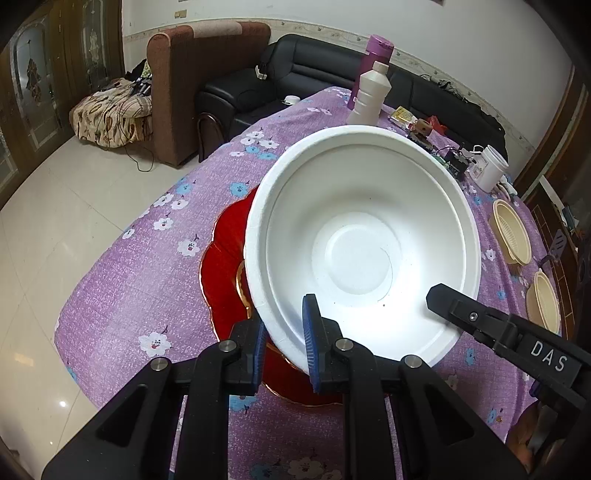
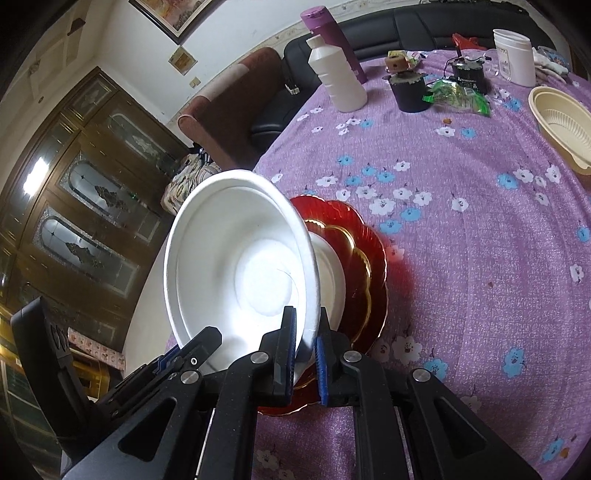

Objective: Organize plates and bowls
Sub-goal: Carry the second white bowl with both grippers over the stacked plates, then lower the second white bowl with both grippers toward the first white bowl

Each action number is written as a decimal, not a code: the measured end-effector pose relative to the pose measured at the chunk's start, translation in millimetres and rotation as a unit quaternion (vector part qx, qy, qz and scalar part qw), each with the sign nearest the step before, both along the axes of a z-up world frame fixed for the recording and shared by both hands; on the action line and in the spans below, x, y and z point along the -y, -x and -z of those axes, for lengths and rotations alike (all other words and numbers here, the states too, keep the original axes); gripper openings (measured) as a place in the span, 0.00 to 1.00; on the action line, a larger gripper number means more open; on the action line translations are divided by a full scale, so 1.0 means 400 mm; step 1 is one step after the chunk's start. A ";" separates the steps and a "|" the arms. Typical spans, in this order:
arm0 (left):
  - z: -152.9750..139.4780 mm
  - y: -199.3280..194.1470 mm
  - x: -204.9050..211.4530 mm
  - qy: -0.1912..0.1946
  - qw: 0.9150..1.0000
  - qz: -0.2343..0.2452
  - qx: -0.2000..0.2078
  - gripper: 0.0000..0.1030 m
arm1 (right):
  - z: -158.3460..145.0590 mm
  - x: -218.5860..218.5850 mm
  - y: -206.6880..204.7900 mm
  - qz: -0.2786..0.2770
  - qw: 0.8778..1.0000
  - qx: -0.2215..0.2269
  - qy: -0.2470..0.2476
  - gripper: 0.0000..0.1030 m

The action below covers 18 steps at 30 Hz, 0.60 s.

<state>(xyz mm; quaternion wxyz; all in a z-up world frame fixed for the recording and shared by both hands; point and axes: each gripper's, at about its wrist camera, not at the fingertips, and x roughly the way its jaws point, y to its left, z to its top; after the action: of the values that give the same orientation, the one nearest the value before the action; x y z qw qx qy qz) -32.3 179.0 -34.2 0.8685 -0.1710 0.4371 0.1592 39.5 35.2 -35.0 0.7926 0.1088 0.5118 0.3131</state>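
Note:
A large white foam bowl [image 1: 362, 229] hangs tilted over a stack of red gold-edged plates [image 1: 225, 258] on the purple flowered tablecloth. My left gripper [image 1: 286, 317] is shut on the bowl's near rim, one blue pad inside and one outside. In the left wrist view a black finger [image 1: 443, 295] of the right gripper reaches onto the rim from the right. In the right wrist view, my right gripper [image 2: 306, 317] is shut on the white bowl's [image 2: 236, 266] lower rim. The left gripper [image 2: 207, 339] holds the rim just to its left. Another white dish [image 2: 332, 273] lies on the red plates [image 2: 369, 258] behind the bowl.
Two beige bowls [image 1: 511, 230] [image 1: 543, 302] sit at the table's right side, one showing as the beige bowl [image 2: 561, 122]. A white bottle [image 2: 336, 77], purple flask [image 2: 332, 33], white jar [image 2: 515, 55] and small clutter stand at the far end. The table edge and floor [image 1: 55, 221] lie left.

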 end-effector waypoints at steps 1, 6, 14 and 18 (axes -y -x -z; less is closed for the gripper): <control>0.001 0.000 -0.002 0.002 1.000 0.000 -0.001 0.16 | 0.000 -0.001 0.000 0.000 1.000 0.000 0.001 0.10; 0.002 0.000 -0.010 0.002 1.000 0.001 -0.003 0.16 | 0.001 -0.007 -0.003 -0.001 1.000 -0.002 0.003 0.10; 0.013 -0.009 -0.013 0.002 1.000 -0.002 -0.011 0.16 | 0.014 -0.014 -0.017 -0.003 1.000 -0.010 0.002 0.11; 0.016 -0.011 -0.013 0.001 1.000 -0.004 -0.012 0.16 | 0.018 -0.018 -0.019 -0.003 1.000 -0.011 0.003 0.12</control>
<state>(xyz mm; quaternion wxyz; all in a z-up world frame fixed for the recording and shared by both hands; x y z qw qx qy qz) -27.7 184.1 -40.5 0.8624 -0.1716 0.4473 0.1638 47.0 42.2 -42.2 0.7860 0.1088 0.5219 0.3129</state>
